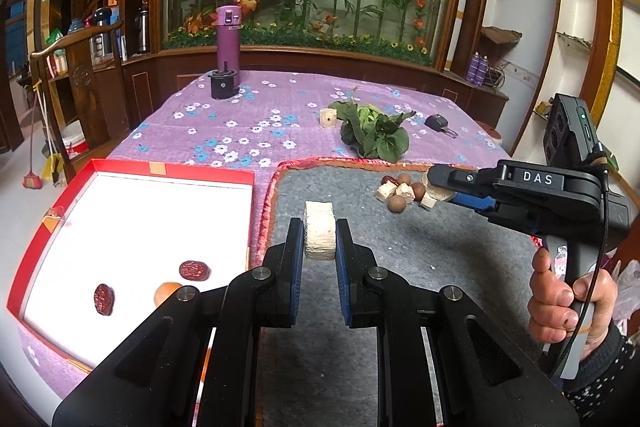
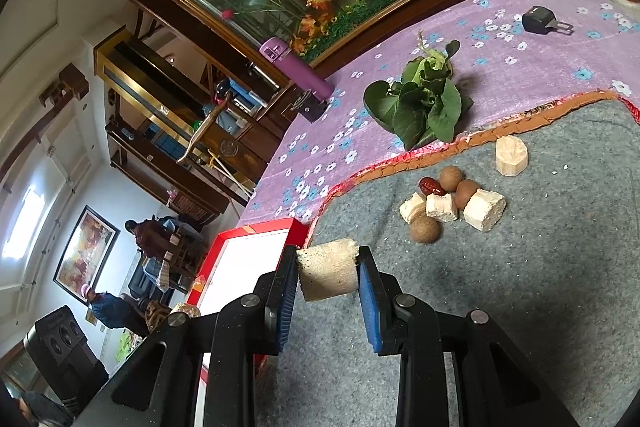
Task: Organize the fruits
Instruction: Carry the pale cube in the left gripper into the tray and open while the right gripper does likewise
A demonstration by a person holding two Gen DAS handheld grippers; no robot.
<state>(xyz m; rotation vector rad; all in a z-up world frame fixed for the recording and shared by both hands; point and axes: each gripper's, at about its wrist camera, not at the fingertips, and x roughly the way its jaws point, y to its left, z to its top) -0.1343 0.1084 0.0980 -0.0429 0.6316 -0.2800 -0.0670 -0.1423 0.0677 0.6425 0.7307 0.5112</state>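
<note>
- The left gripper (image 1: 319, 241) has its two blue pads pressed on a pale, rough block (image 1: 319, 235), held above the grey mat (image 1: 400, 267).
- This block's long axis runs forward, away from the camera, level between the jaws.
- The red box (image 1: 132, 171), the landmark here, lies just left of the held block, beside the mat's left edge. Its white floor holds two dark red dates (image 1: 194, 270) and one orange-brown round fruit (image 1: 166, 291).
- The right gripper (image 2: 328, 269) also clamps a pale chunk (image 2: 329, 269); its long axis runs across, from pad to pad, over the mat.
- Right of the box, far across the mat, sits the pile (image 2: 448, 205): pale cubes, brown round fruits, one date. In the left view the right gripper's tips reach just beside it.
- A green leafy bunch (image 2: 420, 107) lies beyond the mat on the purple cloth (image 2: 520, 67).
- Judgement: the left gripper is nearer the box, so its block likely goes leftward and down into it.
</note>
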